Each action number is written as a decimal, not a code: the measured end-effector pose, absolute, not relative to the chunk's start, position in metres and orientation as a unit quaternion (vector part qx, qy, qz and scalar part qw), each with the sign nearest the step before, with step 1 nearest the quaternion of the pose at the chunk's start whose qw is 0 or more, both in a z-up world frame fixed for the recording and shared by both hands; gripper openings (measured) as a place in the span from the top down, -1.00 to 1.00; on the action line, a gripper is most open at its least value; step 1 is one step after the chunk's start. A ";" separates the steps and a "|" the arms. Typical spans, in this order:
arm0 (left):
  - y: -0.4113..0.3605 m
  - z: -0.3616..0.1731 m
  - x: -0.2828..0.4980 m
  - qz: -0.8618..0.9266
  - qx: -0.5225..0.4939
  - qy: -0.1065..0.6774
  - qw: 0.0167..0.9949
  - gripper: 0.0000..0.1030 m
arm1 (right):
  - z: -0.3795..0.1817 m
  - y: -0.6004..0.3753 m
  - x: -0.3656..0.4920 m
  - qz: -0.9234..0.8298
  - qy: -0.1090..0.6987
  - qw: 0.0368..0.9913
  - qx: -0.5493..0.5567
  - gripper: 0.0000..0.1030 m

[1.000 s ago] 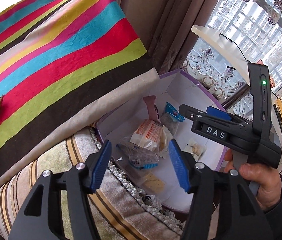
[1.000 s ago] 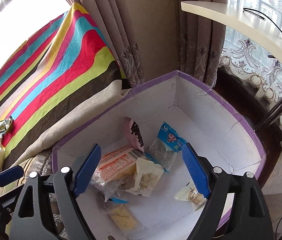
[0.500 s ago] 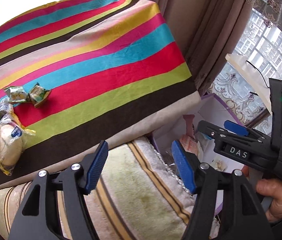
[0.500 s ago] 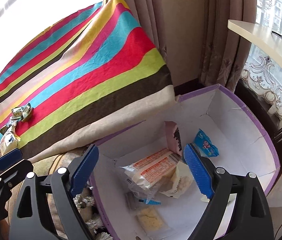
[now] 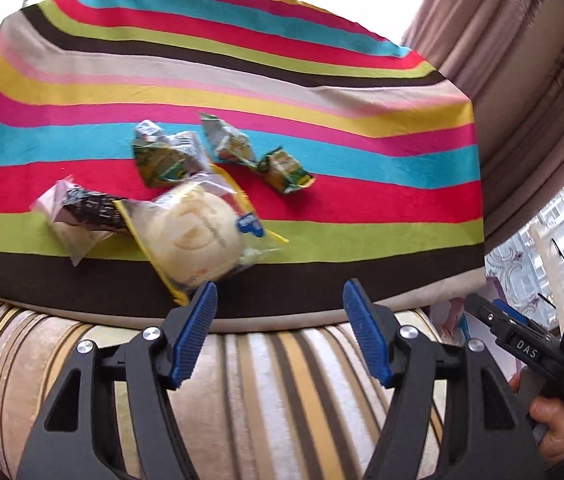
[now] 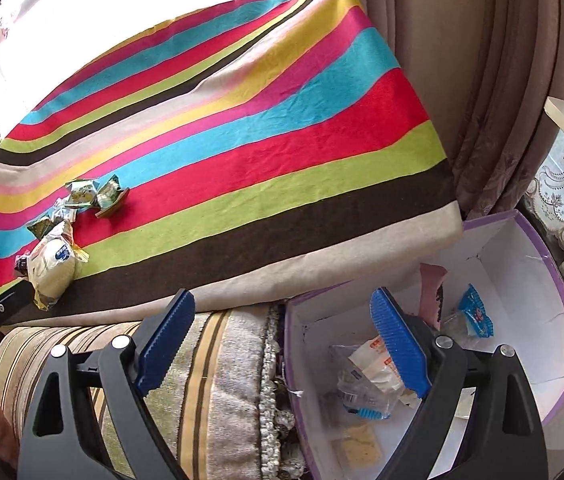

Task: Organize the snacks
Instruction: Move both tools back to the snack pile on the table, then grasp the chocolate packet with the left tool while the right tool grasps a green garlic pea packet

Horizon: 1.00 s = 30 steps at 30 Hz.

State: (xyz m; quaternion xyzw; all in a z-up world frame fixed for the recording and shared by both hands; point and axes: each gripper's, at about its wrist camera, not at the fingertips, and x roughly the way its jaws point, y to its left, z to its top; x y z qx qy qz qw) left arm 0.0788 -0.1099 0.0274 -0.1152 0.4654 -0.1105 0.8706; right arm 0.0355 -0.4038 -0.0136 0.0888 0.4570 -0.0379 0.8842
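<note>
A: Box point(image 6: 538, 280)? Contents?
B: White inside, purple rim, seen at 4 o'clock in the right view. Several wrapped snacks point(image 6: 366, 380) are held in it.
A: Snacks left out?
B: A wrapped bun point(image 5: 198, 236) and small packets point(image 5: 242, 152) are lying on the striped cloth point(image 5: 322, 100).
A: Grippers?
B: Left gripper point(image 5: 278, 320): fingers apart, empty. Right gripper point(image 6: 282, 340): jaws opening, nothing between.
A: Change?
B: Left view was swung off the box, onto the cloth.
</note>
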 end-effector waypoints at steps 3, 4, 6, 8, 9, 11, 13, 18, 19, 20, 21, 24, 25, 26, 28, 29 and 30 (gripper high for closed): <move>-0.082 0.027 0.082 -0.085 -0.141 0.461 0.872 -0.28 | -0.014 -0.391 0.041 -0.030 0.461 0.884 0.071 -0.69; -0.074 0.027 0.083 -0.077 -0.148 0.460 0.872 -0.28 | -0.014 -0.387 0.043 -0.028 0.462 0.884 0.066 -0.69; -0.058 0.026 0.085 -0.061 -0.162 0.455 0.873 -0.28 | -0.014 -0.383 0.047 -0.027 0.464 0.883 0.059 -0.69; -0.040 0.024 0.085 -0.046 -0.183 0.451 0.872 -0.26 | -0.014 -0.380 0.050 -0.027 0.465 0.883 0.055 -0.69; -0.032 0.023 0.087 -0.040 -0.192 0.450 0.871 -0.26 | -0.014 -0.378 0.052 -0.026 0.466 0.883 0.053 -0.69; -0.019 0.020 0.090 -0.033 -0.208 0.449 0.868 -0.21 | -0.014 -0.375 0.055 -0.019 0.467 0.883 0.048 -0.69; -0.007 0.016 0.094 -0.030 -0.226 0.451 0.863 -0.09 | -0.014 -0.370 0.059 -0.015 0.468 0.883 0.046 -0.69; 0.006 0.001 0.107 -0.032 -0.258 0.466 0.846 0.11 | -0.012 -0.353 0.070 0.000 0.466 0.884 0.035 -0.69; 0.008 0.000 0.109 -0.034 -0.262 0.467 0.844 0.13 | -0.011 -0.350 0.072 0.004 0.466 0.885 0.030 -0.69; 0.008 -0.002 0.111 -0.035 -0.265 0.467 0.843 0.14 | -0.010 -0.345 0.074 0.007 0.464 0.885 0.025 -0.69; 0.010 -0.003 0.114 -0.035 -0.269 0.468 0.841 0.14 | -0.010 -0.342 0.076 0.010 0.463 0.886 0.021 -0.69; 0.014 -0.008 0.123 -0.030 -0.283 0.467 0.837 0.16 | -0.009 -0.333 0.083 0.016 0.461 0.887 0.018 -0.69; 0.016 -0.009 0.125 -0.028 -0.285 0.467 0.837 0.16 | -0.009 -0.330 0.085 0.017 0.461 0.887 0.017 -0.69; 0.017 -0.010 0.127 -0.027 -0.286 0.467 0.836 0.16 | -0.009 -0.328 0.088 0.018 0.460 0.887 0.016 -0.69; 0.020 -0.013 0.133 -0.024 -0.289 0.468 0.834 0.16 | -0.010 -0.322 0.093 0.022 0.460 0.888 0.015 -0.69; 0.021 -0.015 0.135 -0.024 -0.292 0.469 0.833 0.16 | -0.010 -0.319 0.096 0.024 0.461 0.887 0.014 -0.69; 0.021 -0.015 0.138 -0.025 -0.294 0.469 0.832 0.16 | -0.011 -0.317 0.098 0.026 0.462 0.887 0.013 -0.69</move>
